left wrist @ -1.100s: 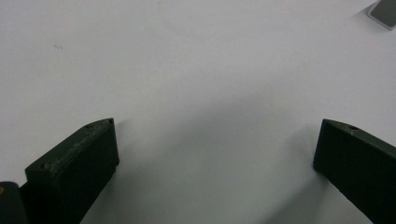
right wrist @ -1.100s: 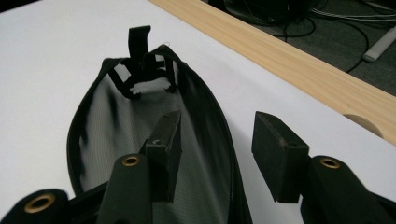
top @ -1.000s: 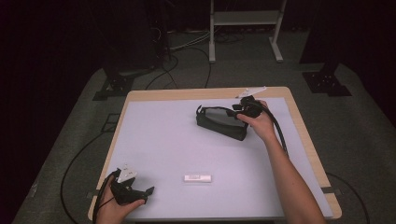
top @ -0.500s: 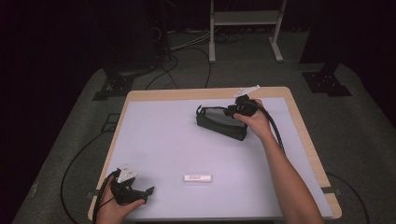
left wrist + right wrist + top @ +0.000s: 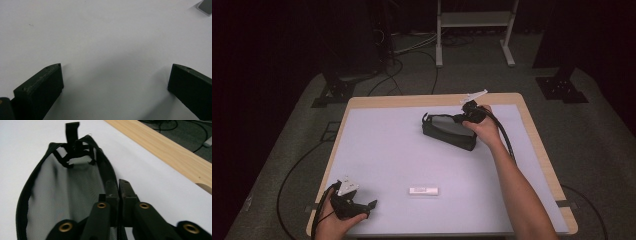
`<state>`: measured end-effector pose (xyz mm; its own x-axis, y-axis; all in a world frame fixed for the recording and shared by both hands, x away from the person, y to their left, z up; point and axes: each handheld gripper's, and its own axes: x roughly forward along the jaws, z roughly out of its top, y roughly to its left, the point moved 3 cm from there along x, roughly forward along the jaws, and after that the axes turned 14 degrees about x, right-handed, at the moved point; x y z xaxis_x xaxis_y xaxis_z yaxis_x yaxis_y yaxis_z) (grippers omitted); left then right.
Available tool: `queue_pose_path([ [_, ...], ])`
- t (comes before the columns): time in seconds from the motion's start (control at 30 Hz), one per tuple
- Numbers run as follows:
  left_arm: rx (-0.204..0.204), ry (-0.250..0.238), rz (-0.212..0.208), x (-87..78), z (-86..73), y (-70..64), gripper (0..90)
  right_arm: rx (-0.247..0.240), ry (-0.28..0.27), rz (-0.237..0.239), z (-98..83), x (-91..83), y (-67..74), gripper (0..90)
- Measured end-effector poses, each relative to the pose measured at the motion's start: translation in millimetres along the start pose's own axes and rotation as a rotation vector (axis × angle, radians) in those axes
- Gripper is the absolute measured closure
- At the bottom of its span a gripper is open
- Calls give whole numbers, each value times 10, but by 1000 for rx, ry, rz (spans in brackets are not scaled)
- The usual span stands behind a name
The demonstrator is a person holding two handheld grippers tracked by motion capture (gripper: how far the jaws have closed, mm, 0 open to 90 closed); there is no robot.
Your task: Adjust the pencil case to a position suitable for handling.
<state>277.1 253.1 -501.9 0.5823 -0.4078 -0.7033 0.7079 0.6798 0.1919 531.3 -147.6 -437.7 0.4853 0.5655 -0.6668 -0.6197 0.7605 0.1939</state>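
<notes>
Mesh pouch (image 5: 448, 131), one, black, unzipped, lies at worktop (image 5: 382, 150) far right. Right claw (image 5: 118, 192) just clamped on its zipper edge. Left claw (image 5: 115, 82) released, near-left corner. One white stick (image 5: 423, 190) near front.

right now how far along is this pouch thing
Done: the right gripper has just closed its jaws on the far rim of the black mesh pouch, which already gapes open. In hand: that pinch on the rim. Left, as a guess: the small white bar lies untouched near the table's front, likely to go in; the left gripper rests open by the front left corner.
</notes>
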Motion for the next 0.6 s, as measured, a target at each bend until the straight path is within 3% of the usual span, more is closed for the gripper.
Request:
queue_pose_path([
  [0.37, 0, 0, 0, 0, 0, 0, 0, -8, 10, 31, 15, -41, 49, 883],
  [0.6, 0, 0, 0, 0, 0, 0, 0, -45, 11, 82, 31, -143, 116, 883],
])
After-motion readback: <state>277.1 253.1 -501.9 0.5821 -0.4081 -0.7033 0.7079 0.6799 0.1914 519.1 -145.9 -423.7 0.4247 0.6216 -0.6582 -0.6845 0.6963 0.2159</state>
